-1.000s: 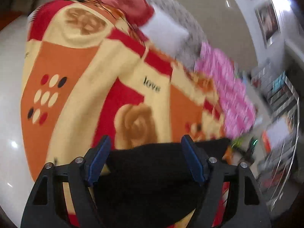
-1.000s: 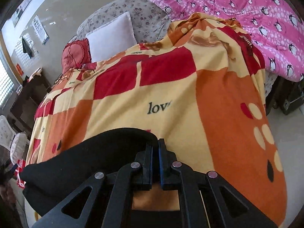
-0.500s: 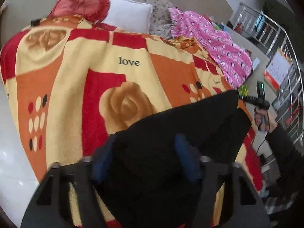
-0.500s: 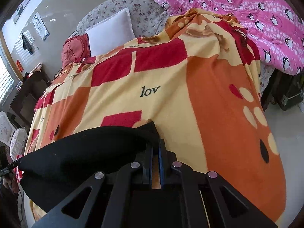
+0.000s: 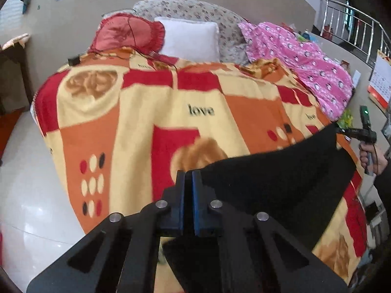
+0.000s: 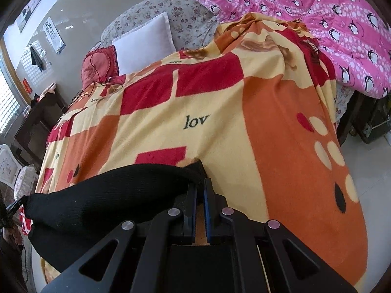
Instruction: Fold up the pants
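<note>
Now both claws, left claw [image 5: 187, 178] and right claw [image 6: 200, 183], pinching black pants [image 5: 281, 183] above blanket [image 5: 146, 122].

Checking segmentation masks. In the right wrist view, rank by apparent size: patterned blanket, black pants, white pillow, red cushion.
1. patterned blanket, by far largest
2. black pants, though nearness to the camera inflates them
3. white pillow
4. red cushion, partly hidden behind the blanket

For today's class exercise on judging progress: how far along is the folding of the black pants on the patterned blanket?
Done: both grippers have hold of the black pants. The left gripper and the right gripper are each shut on an edge. In hand: the cloth hangs stretched between them above the blanket. Left: no finished fold shows; the pants must still be laid down and folded.
</note>
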{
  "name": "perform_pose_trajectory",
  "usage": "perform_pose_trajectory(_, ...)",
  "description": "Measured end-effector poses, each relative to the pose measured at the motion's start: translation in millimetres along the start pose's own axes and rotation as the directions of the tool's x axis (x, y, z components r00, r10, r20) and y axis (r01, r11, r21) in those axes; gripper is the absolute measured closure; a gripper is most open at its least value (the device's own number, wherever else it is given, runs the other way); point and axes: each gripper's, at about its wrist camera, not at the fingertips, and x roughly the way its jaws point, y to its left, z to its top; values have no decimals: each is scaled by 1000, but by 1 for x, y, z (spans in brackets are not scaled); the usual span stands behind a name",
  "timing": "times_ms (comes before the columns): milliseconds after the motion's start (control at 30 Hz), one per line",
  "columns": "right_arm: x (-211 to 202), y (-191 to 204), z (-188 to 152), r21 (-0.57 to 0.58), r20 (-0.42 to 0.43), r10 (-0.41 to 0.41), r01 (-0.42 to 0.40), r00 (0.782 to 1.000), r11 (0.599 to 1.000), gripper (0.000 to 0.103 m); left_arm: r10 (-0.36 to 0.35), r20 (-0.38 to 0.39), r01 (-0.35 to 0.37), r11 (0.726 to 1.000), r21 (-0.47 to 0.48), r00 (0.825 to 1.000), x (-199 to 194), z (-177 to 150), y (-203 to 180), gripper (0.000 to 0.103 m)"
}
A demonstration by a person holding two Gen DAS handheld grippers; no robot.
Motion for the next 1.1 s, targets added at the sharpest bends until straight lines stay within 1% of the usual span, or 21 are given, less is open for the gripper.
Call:
perform_pose_trajectory(200, 15, 4, 25, 14, -13, 13, -13, 1000, 1000, 99, 108, 43, -106, 993, -60, 993, 37, 50, 6, 100)
perform_pose_trajectory(333, 35, 5, 41, 32, -32, 8, -7, 999, 999, 99, 177, 14, -173, 975, -137, 984, 70, 55, 18, 100)
perform_pose_trajectory(367, 38, 5, 42, 31, -31, 3, -3, 1000, 1000, 99, 209, -6, -208, 966, -151, 978, 79, 52, 20, 100)
perform_pose_trajectory(467, 46, 1, 42, 63, -9, -35, 36, 999, 997, 88, 288, -13, -286, 944, -163, 958, 83, 40, 17, 96)
perform_pose_trajectory(500, 46, -3, 40, 83, -6, -49, 49, 999, 995, 77, 313, -4, -309, 935, -173, 950, 79, 37, 16, 95)
perform_pose_trajectory(533, 44, -5, 38, 85, 2, -64, 63, 998, 994, 74, 346, 19, -337, 922, -190, 938, 72, 34, 14, 94)
perform_pose_trajectory(567, 40, -5, 36, 75, 15, -84, 82, 996, 994, 74, 369, 33, -355, 911, -209, 929, 65, 33, 14, 91)
perform_pose_trajectory(633, 32, -4, 33, 44, 38, -112, 110, 993, 993, 74, 408, 57, -380, 887, -264, 911, 50, 34, 16, 76)
perform_pose_trajectory(667, 27, -3, 31, 33, 42, -111, 110, 993, 993, 74, 432, 78, -395, 873, -286, 898, 41, 35, 14, 72)
perform_pose_trajectory(700, 22, -1, 29, 21, 49, -110, 109, 993, 994, 74, 456, 112, -406, 861, -306, 883, 31, 35, 10, 62)
perform_pose_trajectory(733, 15, 5, 27, -1, 63, -104, 104, 993, 995, 74, 463, 143, -403, 859, -317, 875, 22, 35, 4, 49)
perform_pose_trajectory(767, 12, 10, 26, -20, 66, -88, 89, 994, 996, 74, 452, 170, -385, 866, -319, 876, 17, 36, -3, 42)
perform_pose_trajectory(800, 11, 18, 25, -51, 59, -53, 56, 997, 997, 74, 432, 189, -362, 877, -316, 882, 14, 35, -10, 36)
perform_pose_trajectory(833, 14, 30, 22, -101, 25, 13, -11, 1000, 995, 74, 392, 212, -321, 897, -305, 895, 13, 34, -20, 33)
perform_pose_trajectory(900, 24, 45, 17, -161, -26, 84, -88, 996, 983, 74, 296, 216, -247, 942, -228, 930, 25, 29, -41, 28)
perform_pose_trajectory(933, 33, 48, 15, -167, -59, 113, -121, 992, 978, 74, 266, 196, -229, 954, -195, 944, 33, 26, -47, 28)
perform_pose_trajectory(967, 43, 48, 12, -161, -86, 104, -117, 991, 980, 74, 237, 156, -212, 964, -163, 959, 47, 21, -52, 28)
perform_pose_trajectory(1000, 56, 43, 9, -144, -124, 64, -82, 990, 986, 74, 232, 103, -217, 967, -136, 967, 61, 14, -55, 28)
perform_pose_trajectory(1033, 60, 34, 7, -120, -105, 57, -69, 993, 990, 82, 243, 57, -234, 964, -123, 968, 71, 8, -55, 28)
perform_pose_trajectory(1067, 57, 25, 7, -86, -79, 32, -39, 996, 996, 82, 244, -24, -245, 960, -136, 970, 83, 6, -50, 28)
perform_pose_trajectory(1100, 56, 18, 8, -58, -70, 21, -25, 997, 998, 88, 239, -44, -243, 957, -161, 970, 85, 7, -44, 28)
